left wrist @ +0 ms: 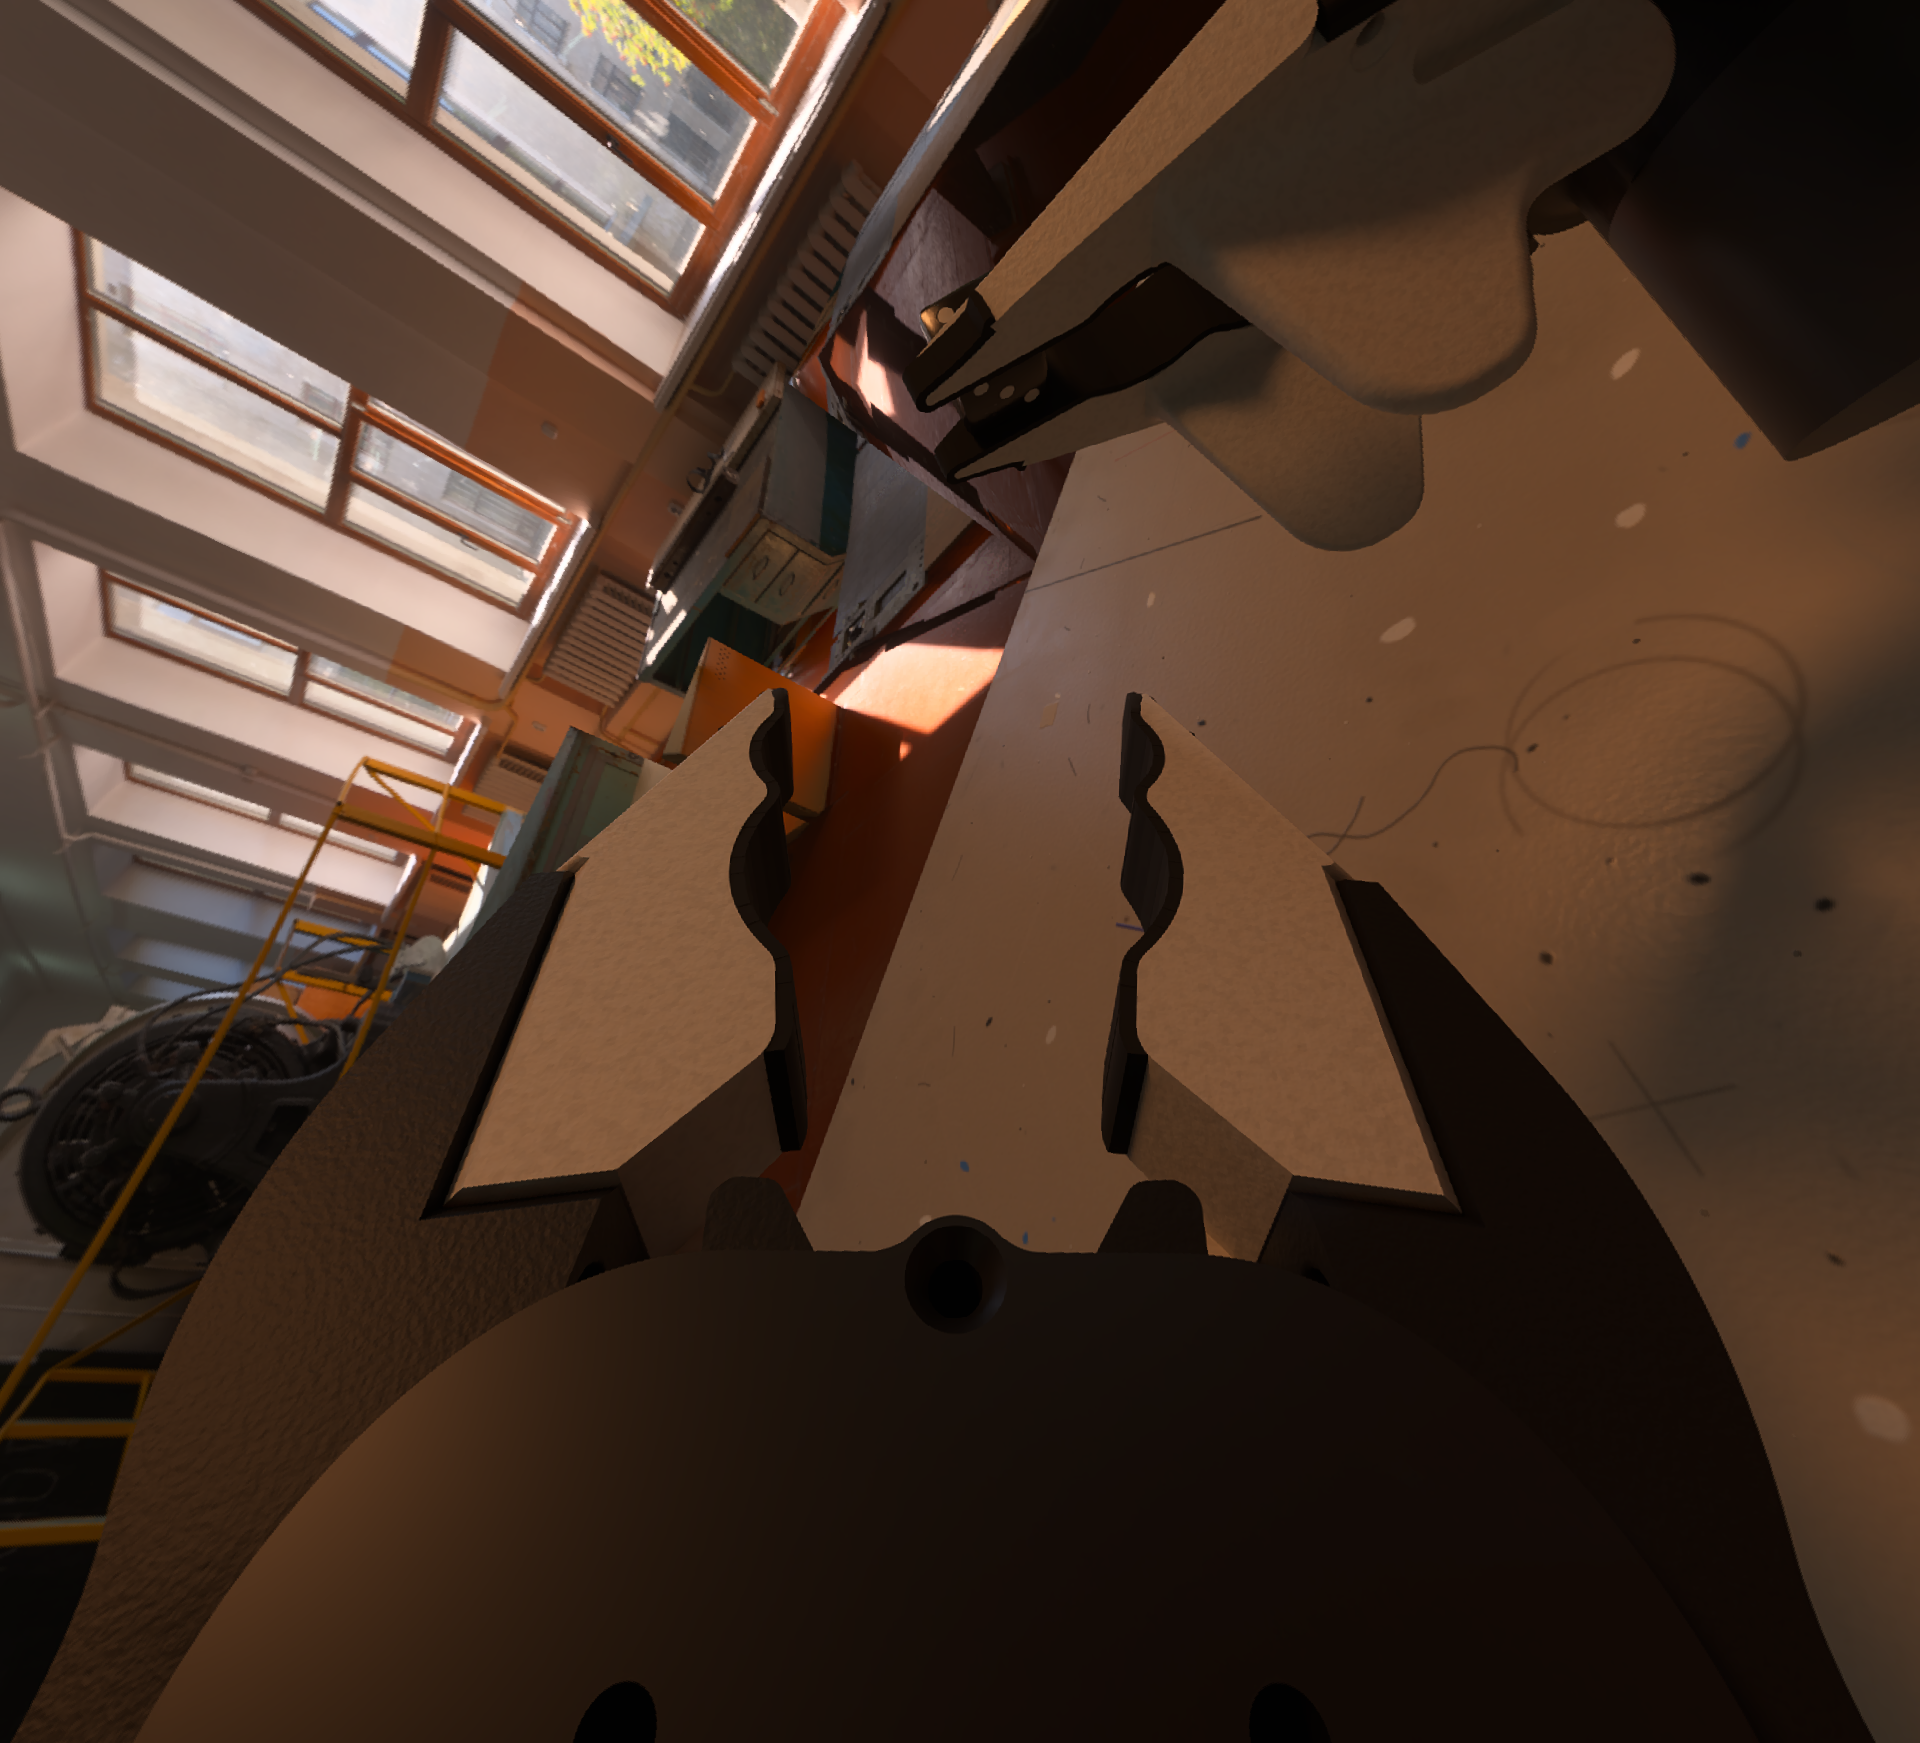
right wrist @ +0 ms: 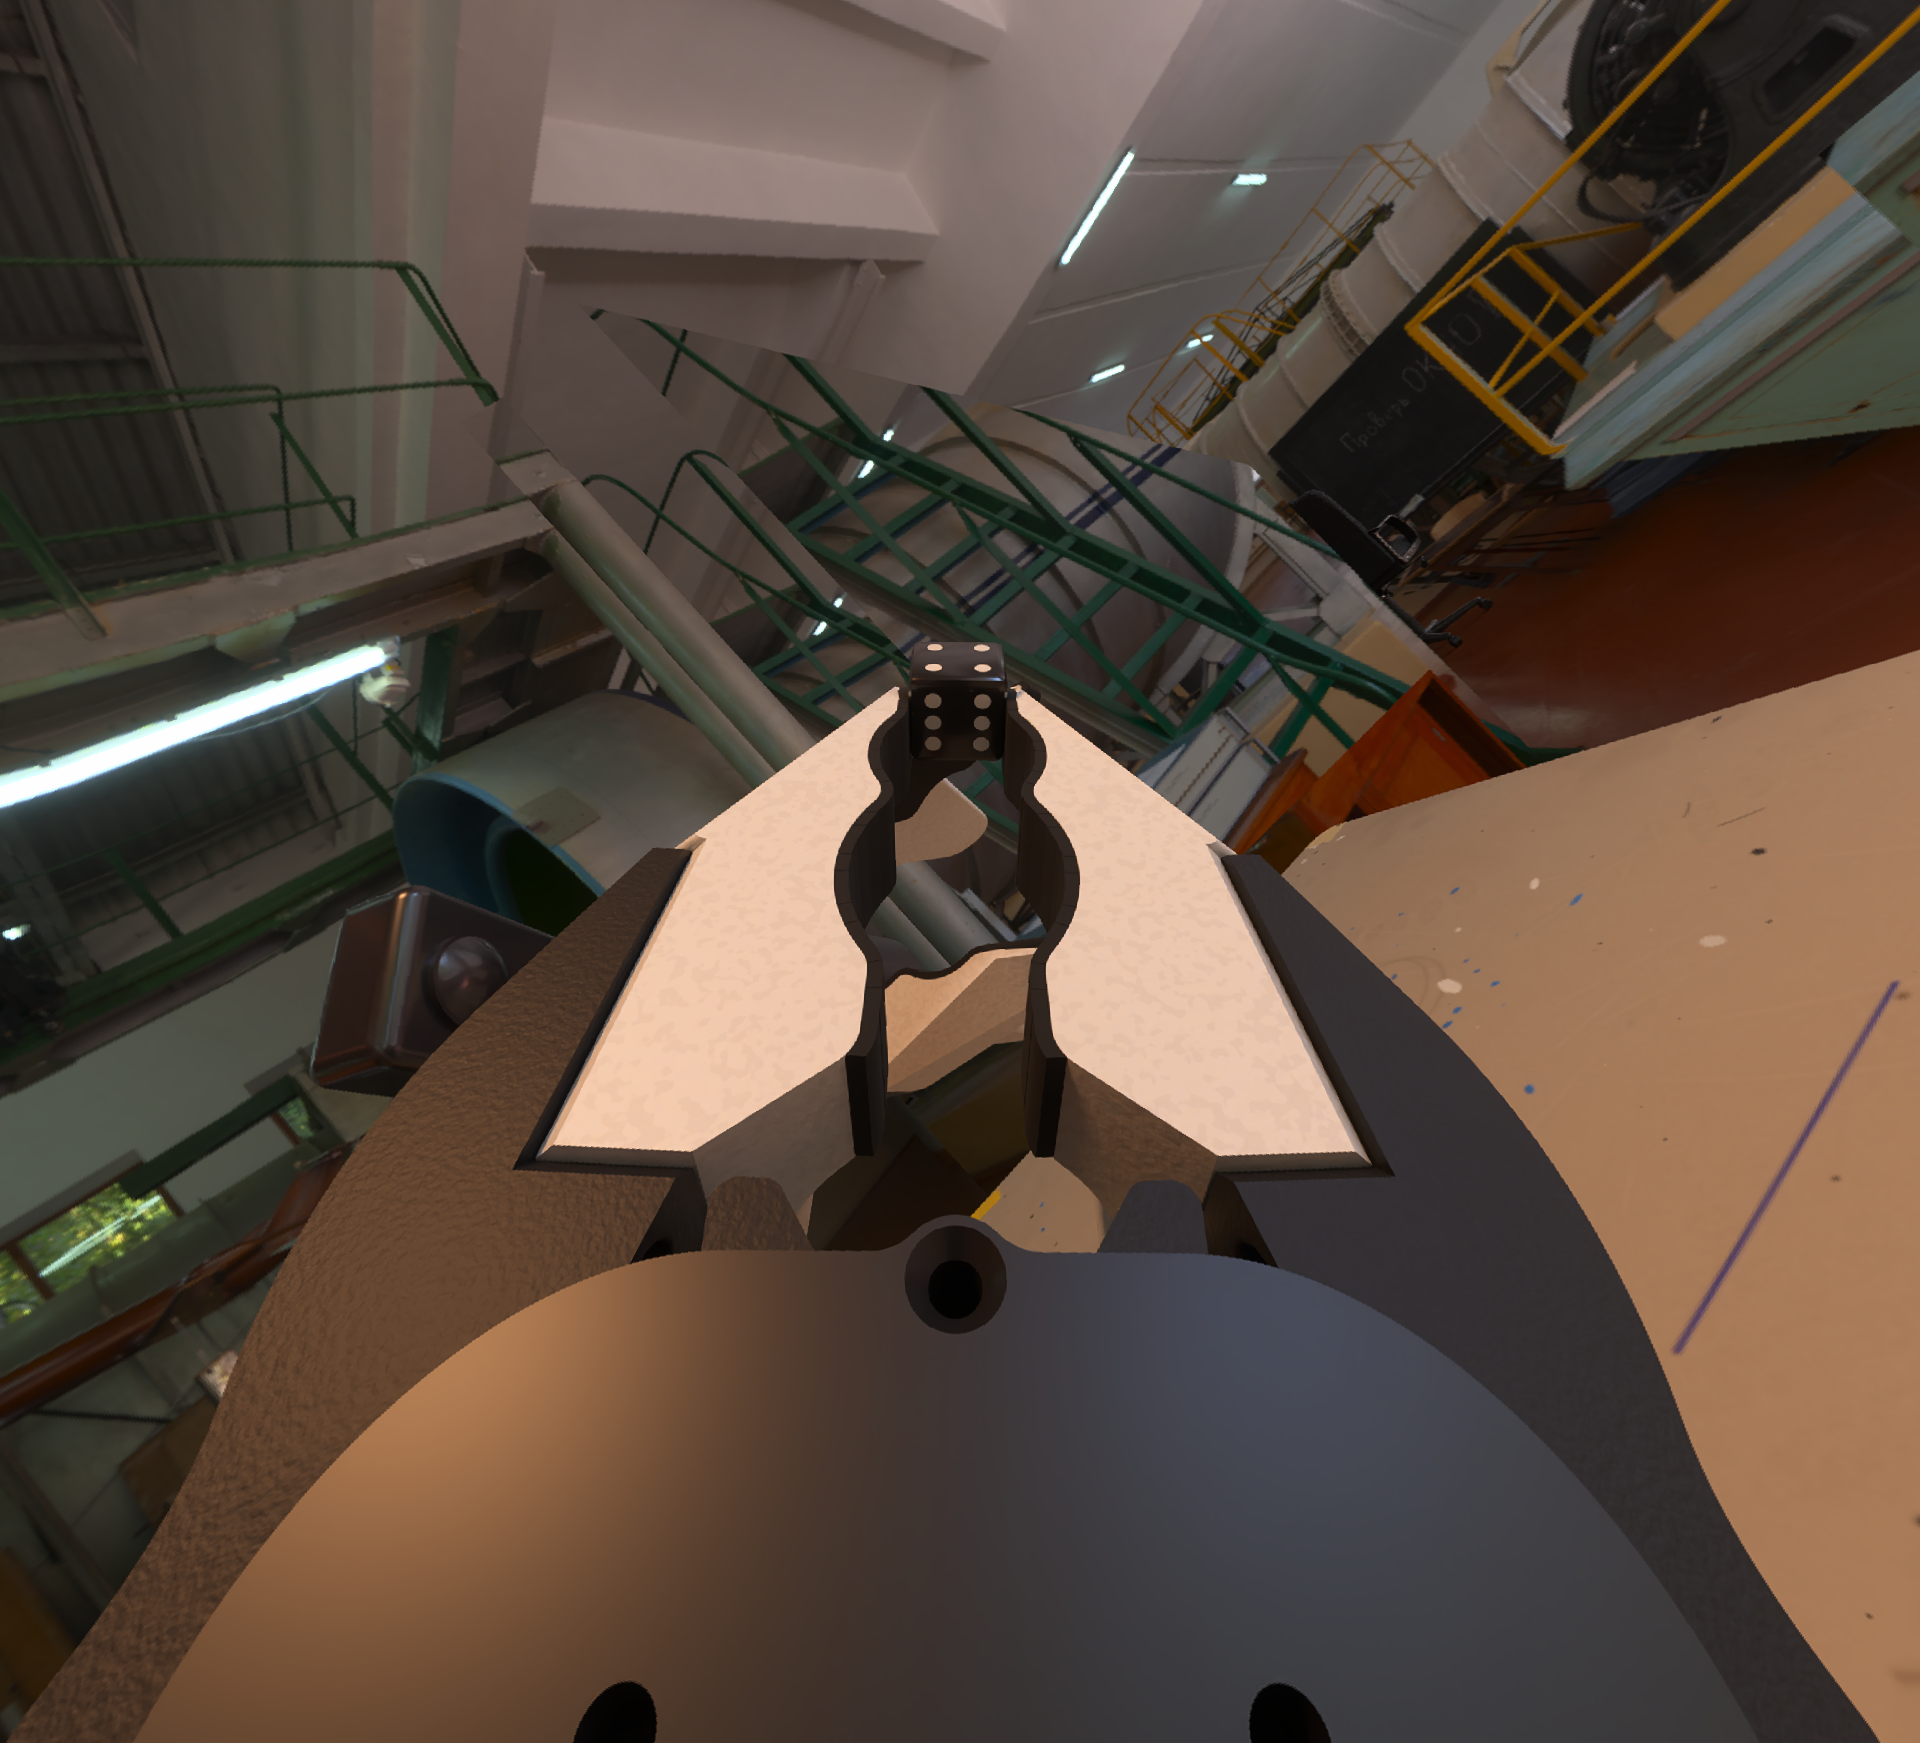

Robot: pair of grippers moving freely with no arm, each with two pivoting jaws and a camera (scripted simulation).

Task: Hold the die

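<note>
The left gripper (left wrist: 954, 737) is spread with nothing between its fingers, poised over the worktop (left wrist: 1351, 862) edge. Farther off, the right gripper (right wrist: 954, 706) pinches the black die (right wrist: 954, 698) at its fingertips, lifted clear of the worktop in open air.

Faint chalk writing on dark board (right wrist: 1397, 415) by yellow railing; die (right wrist: 954, 698) shows pips only.

The left gripper (left wrist: 954, 717) is seen with fingers spread wide and nothing between them, held over a speckled tan tabletop (left wrist: 1351, 862), while farther off, upper right, the right gripper (left wrist: 940, 431) is seen pinching a black white-pipped die (left wrist: 971, 358) at its fingertips.
</note>
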